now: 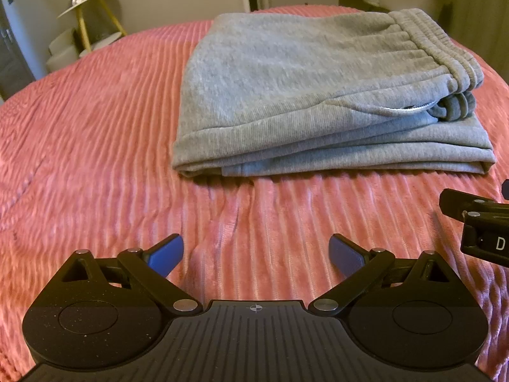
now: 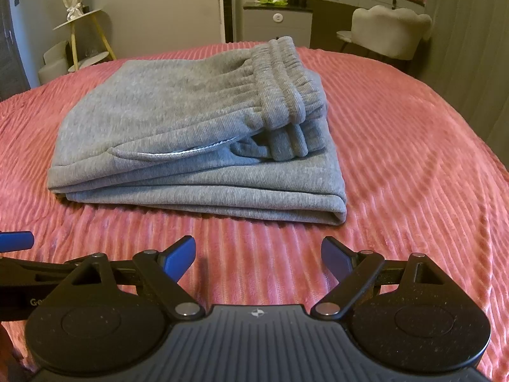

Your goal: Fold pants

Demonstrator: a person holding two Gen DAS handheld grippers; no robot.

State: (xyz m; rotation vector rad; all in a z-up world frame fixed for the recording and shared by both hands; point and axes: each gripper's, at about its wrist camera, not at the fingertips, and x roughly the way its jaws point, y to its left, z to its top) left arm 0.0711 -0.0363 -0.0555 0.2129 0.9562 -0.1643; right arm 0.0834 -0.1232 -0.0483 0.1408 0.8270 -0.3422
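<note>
A: Left wrist view first. Where are the pants?

B: The grey pants [image 1: 318,95] fill the upper middle and right of the frame, a flat stack of several layers on the pink ribbed bedspread [image 1: 95,127]. The elastic waistband [image 1: 439,54] lies on top at the upper right, folded edges facing the camera.

A: And the tongs?

B: The left gripper [image 1: 256,254] sits at the bottom centre, its blue pads [image 1: 167,253] spread wide with only bedspread between them. It holds nothing and is well apart from the cloth. I'd judge it hangs back because the stack needs no further pull. At the right edge a black piece of the right gripper [image 1: 477,222] pokes in.

A: Now the right wrist view.

B: The same pants [image 2: 191,121] sit in the middle, slightly left, the waistband [image 2: 286,86] on top toward the upper centre and a pocket opening with a pale trim [image 2: 165,154] showing below it. The right gripper [image 2: 257,256] at the bottom centre is spread too, empty, short of the near fold. A blue pad of the left gripper [image 2: 16,239] shows at the left edge, so the two tools are side by side.

A: Is the job finished?

B: It looks complete, or nearly: layers stacked squarely, nothing trailing. Behind, a side table [image 2: 79,22] and a chair [image 2: 391,28] stand clear of the bed.
</note>
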